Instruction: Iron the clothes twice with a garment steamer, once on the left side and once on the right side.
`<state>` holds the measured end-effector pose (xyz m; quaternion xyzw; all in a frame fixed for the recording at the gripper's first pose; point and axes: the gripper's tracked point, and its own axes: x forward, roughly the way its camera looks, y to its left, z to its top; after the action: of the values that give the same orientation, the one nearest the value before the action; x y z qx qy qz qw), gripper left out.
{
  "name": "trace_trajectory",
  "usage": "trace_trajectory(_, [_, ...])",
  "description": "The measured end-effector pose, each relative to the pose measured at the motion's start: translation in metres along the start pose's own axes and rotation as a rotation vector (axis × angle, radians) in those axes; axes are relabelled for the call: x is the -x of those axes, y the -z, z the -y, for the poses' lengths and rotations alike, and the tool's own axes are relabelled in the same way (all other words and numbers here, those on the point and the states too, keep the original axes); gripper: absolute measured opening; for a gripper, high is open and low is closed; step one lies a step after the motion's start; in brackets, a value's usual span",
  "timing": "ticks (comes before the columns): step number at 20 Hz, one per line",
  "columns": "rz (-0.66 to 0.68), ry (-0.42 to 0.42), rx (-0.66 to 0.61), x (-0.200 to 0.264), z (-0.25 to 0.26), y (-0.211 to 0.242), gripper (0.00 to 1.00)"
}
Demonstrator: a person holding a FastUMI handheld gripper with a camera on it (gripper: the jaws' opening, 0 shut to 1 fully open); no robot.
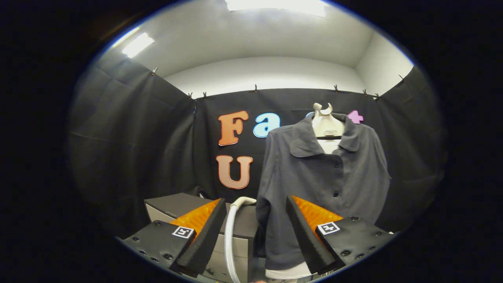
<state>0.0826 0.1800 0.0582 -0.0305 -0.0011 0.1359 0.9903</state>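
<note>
Grey shirt (326, 184) hangs beyond the level gripper's (255, 220) spread, empty fingers.

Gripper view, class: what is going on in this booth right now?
A hand-held tool is pointed at a dark grey shirt hanging on a pale hanger in front of the black cloth wall. Its fingers are spread open and hold nothing. A white hose, probably the steamer's, rises between the fingers, just ahead of them, beside a grey box-like unit. The steamer head itself cannot be made out. Judging by this, ironing has not begun.
</note>
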Motion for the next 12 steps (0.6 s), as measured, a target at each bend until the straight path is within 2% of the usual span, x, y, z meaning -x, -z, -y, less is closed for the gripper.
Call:
trace_trajectory(3, [-0.013,-0.076,-0.005,-0.054,-0.036,-0.014,0.98])
trace_trajectory(6, [-0.088,-0.084,-0.001,-0.115,-0.051,-0.006,0.98])
trace_trajectory(9, [-0.203,-0.097,-0.013,-0.175,-0.066,0.025,0.98])
trace_trajectory(12, [-0.338,-0.070,0.008,-0.228,-0.064,0.072,0.98])
